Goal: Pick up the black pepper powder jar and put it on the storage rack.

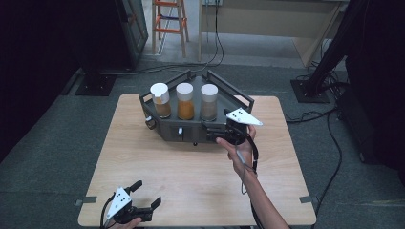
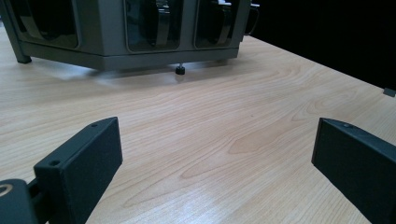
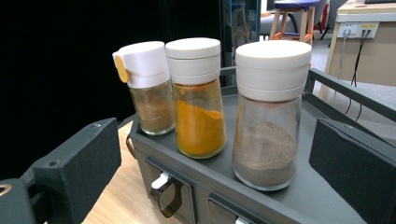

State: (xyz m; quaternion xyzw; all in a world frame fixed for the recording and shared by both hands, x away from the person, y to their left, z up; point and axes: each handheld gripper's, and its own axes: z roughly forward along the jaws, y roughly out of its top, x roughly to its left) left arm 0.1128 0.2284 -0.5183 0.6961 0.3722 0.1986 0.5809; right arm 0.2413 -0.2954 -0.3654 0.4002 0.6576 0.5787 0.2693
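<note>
Right hand-held gripper (image 1: 220,130): held up at the front right edge of the grey rack (image 1: 167,128); jaws spread wide and holding nothing; in the right gripper view the two black jaws frame the jars from below

Grey-brown spice jar (image 3: 271,116): nearest of the three to the right hand-held gripper; stands upright on the rack's top shelf, right-hand end of the row; white round lid; in the right gripper view it sits between the jaws, closer to the right-hand jaw, not touched by either

Orange spice jar (image 3: 198,100): middle of the row, upright, just beside the grey-brown one; white lid; farther from the jaws

Brown spice jar (image 3: 148,91): left end of the row, upright; white cap with a yellow tab on its side; farthest from the right hand-held gripper

Rack: dark grey, angular, standing on the far half of the wooden tabletop (image 1: 191,181); hooks hang at its front face

Left hand-held gripper (image 1: 145,195): low at the near left corner of the tabletop, well apart from the rack; jaws wide apart, nothing between them but bare wood in the left gripper view
</note>
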